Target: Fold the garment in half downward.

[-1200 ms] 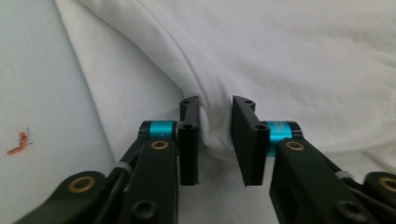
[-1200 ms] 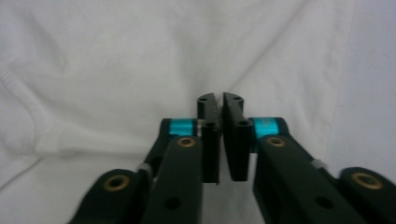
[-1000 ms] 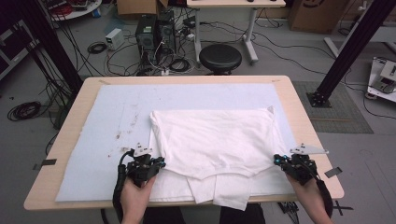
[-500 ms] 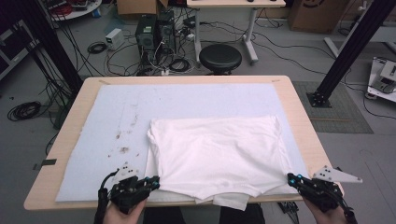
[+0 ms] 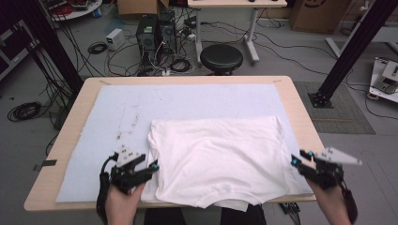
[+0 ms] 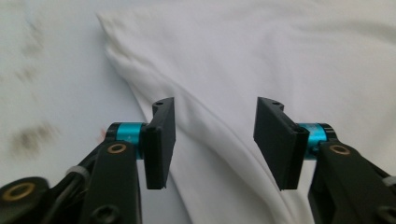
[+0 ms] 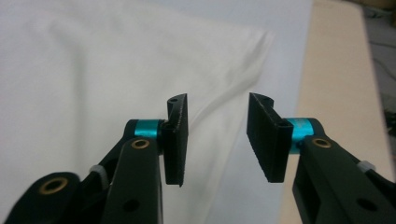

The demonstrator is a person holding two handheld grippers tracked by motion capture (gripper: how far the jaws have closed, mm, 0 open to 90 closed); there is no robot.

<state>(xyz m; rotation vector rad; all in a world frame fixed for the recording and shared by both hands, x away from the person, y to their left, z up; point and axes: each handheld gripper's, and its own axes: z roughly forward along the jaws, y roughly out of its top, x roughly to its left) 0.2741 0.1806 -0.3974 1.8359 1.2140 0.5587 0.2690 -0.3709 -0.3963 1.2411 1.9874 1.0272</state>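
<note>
1. On the tabletop (image 5: 300, 108), over the pale blue mat (image 5: 117, 117): one white T-shirt (image 5: 218, 159), spread flat, lying toward my near edge and right of the mat's middle. Its collar end (image 5: 225, 204) hangs just past the near edge of the tabletop. Some folds run along both side edges.
2. Left gripper (image 5: 152, 166): at the shirt's near left edge. My jaws have just been opening and stand well apart. In the left gripper view (image 6: 215, 140) the shirt's folded side lies below the gap, but neither pad presses on it. Nothing held.
3. Right gripper (image 5: 295, 159): at the shirt's near right edge, just off the cloth. Its jaws have likewise just been opening, moderately wide. In the right gripper view (image 7: 217, 140) the shirt's edge and the mat show through the gap. Nothing held.
4. Step in hand, by my judgement: the let-go that follows drawing the shirt toward me and laying it flat. Both sides are freed and the cloth rests on its own.
5. Next move, by my judgement: a fresh grip for a fold. It calls for bringing both pairs of jaws down onto matching points of the cloth, low enough to catch the fabric without pinching the mat.
6. Also noted: dark stains (image 5: 124, 131) on the mat left of the shirt; a round black stool (image 5: 221, 57) on the floor beyond the tabletop.
</note>
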